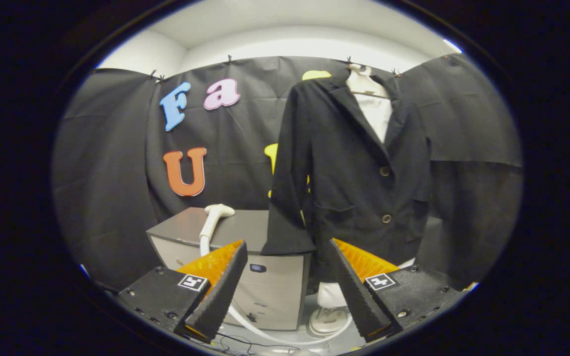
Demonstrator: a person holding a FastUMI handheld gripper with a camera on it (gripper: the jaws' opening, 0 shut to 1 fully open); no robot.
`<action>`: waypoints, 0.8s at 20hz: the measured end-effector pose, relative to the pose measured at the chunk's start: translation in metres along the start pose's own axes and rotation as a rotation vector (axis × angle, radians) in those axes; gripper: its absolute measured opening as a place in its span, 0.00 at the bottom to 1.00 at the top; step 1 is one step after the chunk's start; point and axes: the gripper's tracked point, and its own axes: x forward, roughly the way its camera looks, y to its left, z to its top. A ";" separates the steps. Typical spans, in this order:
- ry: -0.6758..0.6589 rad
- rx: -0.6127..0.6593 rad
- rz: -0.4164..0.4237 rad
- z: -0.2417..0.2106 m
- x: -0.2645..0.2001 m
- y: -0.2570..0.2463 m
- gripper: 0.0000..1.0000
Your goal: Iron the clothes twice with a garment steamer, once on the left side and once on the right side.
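A dark blazer [359,168] hangs on a white mannequin torso [374,111], upright, beyond my right finger. The white steamer head [217,213] rests on top of a grey box unit [245,262], its white hose [265,331] running down the front of the unit and curling along the floor. My gripper [289,257] is open with nothing between its fingers. The steamer head lies a little beyond the left finger; the blazer's hem hangs above the gap and the right finger.
The mannequin's white stand base [327,321] sits on the floor between the fingers, beside the grey unit. Thin dark cables [235,343] lie on the floor near the left finger. Black cloth walls close in the booth on all sides.
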 end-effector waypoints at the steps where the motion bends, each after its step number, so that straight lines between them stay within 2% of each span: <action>1: 0.006 -0.001 0.021 0.001 0.014 0.012 1.00; 8: 0.126 -0.032 0.185 0.001 0.147 0.115 1.00; 13: 0.280 -0.059 0.278 -0.032 0.236 0.184 0.99; 16: 0.392 -0.071 0.269 -0.057 0.275 0.202 0.96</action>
